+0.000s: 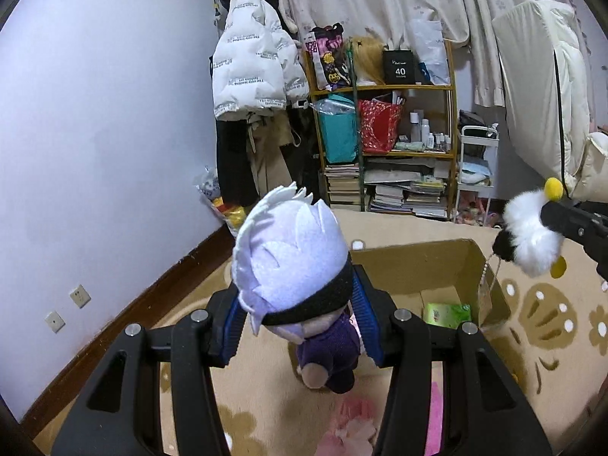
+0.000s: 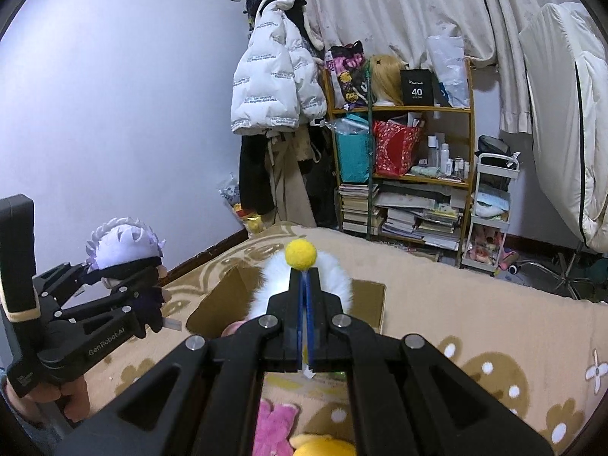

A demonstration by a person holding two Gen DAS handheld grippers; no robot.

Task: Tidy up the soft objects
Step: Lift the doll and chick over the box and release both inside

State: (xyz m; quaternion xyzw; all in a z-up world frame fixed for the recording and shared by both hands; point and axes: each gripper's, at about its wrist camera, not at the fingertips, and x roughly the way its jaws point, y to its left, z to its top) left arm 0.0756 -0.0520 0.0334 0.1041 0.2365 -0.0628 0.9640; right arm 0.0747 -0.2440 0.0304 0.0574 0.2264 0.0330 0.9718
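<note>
My left gripper [image 1: 298, 306] is shut on a plush doll with white spiky hair, a black blindfold and a purple suit [image 1: 292, 266]; it hangs above the near edge of an open cardboard box [image 1: 437, 262] on the bed. The doll also shows at the left in the right wrist view [image 2: 121, 247]. My right gripper [image 2: 304, 277] is shut on a fluffy white toy with yellow pompoms [image 2: 302, 254], held over the box [image 2: 364, 300]. In the left wrist view that toy [image 1: 528, 231] hangs at the right above the box's corner.
A green packet [image 1: 446, 313] lies inside the box. Pink plush [image 2: 273, 429] and yellow plush [image 2: 323, 448] lie on the beige flower blanket [image 2: 475, 323] near me. A crowded shelf [image 1: 383, 133], hanging coats [image 1: 254, 57] and a white cart [image 1: 477, 167] stand beyond the bed.
</note>
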